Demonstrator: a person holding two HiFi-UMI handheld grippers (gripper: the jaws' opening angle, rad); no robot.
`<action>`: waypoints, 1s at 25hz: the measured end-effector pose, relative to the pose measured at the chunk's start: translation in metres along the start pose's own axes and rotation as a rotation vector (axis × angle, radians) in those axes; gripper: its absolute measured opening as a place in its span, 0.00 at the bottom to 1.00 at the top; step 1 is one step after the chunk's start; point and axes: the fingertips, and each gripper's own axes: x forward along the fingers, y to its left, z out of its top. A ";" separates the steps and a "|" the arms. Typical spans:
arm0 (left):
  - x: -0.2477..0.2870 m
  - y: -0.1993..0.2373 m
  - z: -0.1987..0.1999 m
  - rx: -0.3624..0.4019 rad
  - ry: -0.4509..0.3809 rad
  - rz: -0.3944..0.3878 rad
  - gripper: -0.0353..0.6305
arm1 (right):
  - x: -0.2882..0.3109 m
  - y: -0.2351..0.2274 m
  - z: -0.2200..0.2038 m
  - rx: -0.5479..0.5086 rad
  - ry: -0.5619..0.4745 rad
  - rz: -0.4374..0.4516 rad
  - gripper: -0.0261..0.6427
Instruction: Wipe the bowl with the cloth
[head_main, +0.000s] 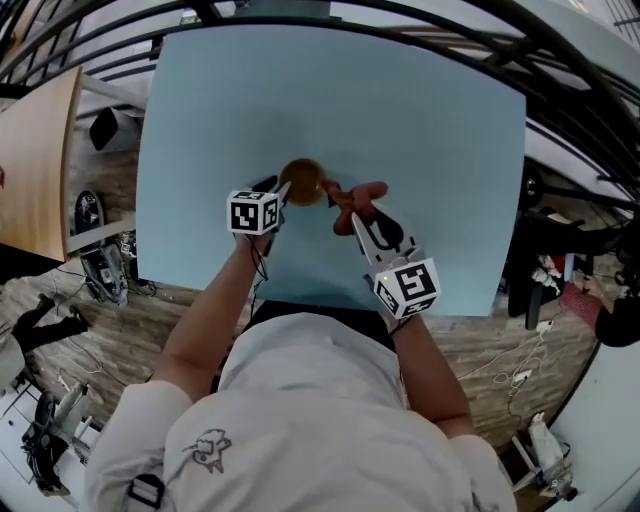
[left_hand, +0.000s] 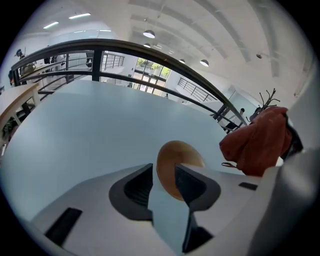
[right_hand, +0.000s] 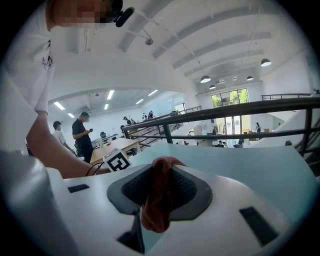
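On the pale blue table (head_main: 420, 140), the tan bowl (head_main: 302, 182) is seen near the middle, framed by the spread left tongs (left_hand: 164, 172), whose pads are not pressed on it. Just beside it, the red cloth (head_main: 352, 197) is pinched in the right tongs (right_hand: 162, 170).

No legible text — none anywhere

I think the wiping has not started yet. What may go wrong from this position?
1. The left gripper is open, so the bowl is not clamped; a push from the cloth may slide it across the table.
2. The right gripper pinches only a fold of the cloth, which may pull out while wiping.
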 end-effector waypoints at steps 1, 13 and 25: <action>0.003 -0.001 -0.001 -0.005 0.006 0.000 0.27 | -0.001 -0.001 -0.001 0.001 0.001 0.001 0.20; 0.026 0.012 -0.012 -0.026 0.042 0.069 0.10 | 0.001 -0.007 -0.007 0.008 0.010 -0.003 0.20; -0.002 -0.047 0.027 0.036 -0.034 -0.002 0.08 | 0.005 0.016 0.031 -0.059 -0.035 0.026 0.20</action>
